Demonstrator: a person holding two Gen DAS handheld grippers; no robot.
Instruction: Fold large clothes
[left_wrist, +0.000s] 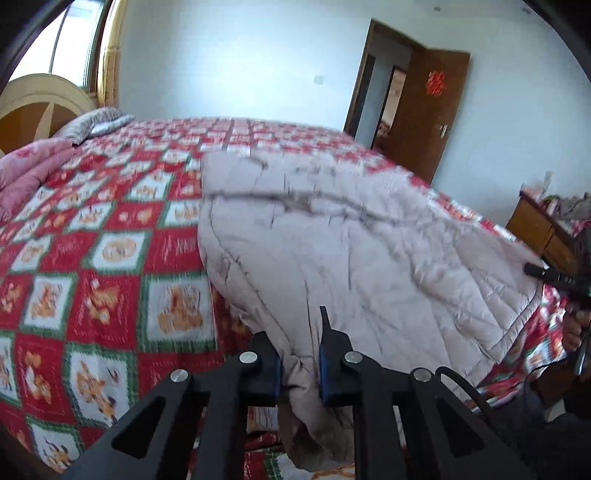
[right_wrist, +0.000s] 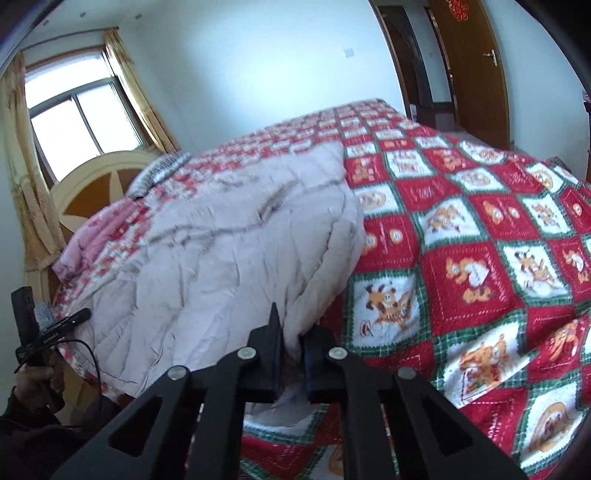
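The left tool (left_wrist: 301, 354) was clenched on a bunched near corner of the padded beige garment (left_wrist: 351, 229), low in the frame centre. The right tool (right_wrist: 291, 356) gripped the opposite near corner of the garment (right_wrist: 229, 236) in the same manner, fabric pinched between its blue pads. The garment lay spread across the red checked bedspread (left_wrist: 92, 240), running toward the upper centre of both views, its near edge raised off the bed. Judged procedure: carry both corners at equal height and pace toward the far edge, keep the hem taut between the tools, and align edges before releasing. Uneven travel would likely skew the fold.
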